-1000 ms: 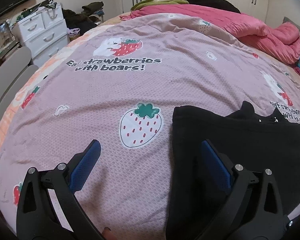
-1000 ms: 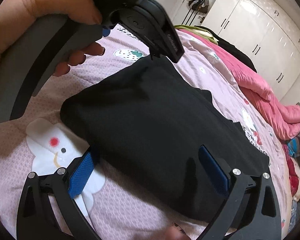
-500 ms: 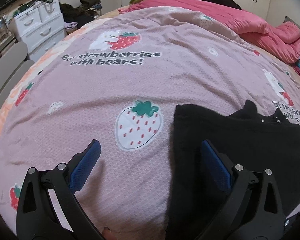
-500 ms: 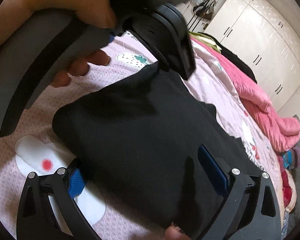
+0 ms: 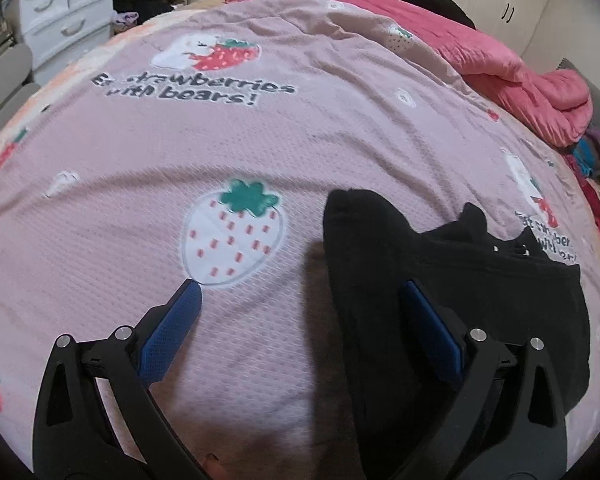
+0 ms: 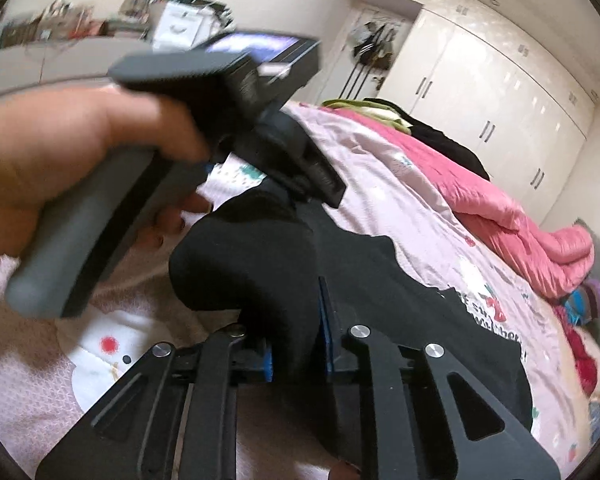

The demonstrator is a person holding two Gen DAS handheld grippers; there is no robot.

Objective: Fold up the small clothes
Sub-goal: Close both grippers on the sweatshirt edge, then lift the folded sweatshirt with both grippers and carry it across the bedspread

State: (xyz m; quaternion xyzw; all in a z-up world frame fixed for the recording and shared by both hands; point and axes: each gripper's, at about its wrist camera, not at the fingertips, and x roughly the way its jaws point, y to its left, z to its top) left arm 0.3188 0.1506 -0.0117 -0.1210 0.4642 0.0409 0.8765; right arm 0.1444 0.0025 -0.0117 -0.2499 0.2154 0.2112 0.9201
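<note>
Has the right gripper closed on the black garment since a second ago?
Yes. The right gripper, wide open before, is now shut on a raised fold of the black garment, lifted off the pink bedspread near the white bear print.

Right gripper [image 6: 296,344] at lower centre, blue pads pinched on a raised fold of black garment [image 6: 380,304], pink printed bedspread [image 6: 404,208] beneath, left hand [image 6: 60,160] gripping grey-handled left gripper [image 6: 300,168] at upper left, pink quilt [image 6: 512,216] at right, white wardrobe [image 6: 480,80] behind.

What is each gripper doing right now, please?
Left gripper: open, holding nothing.
Right gripper: shut on the black garment.
</note>
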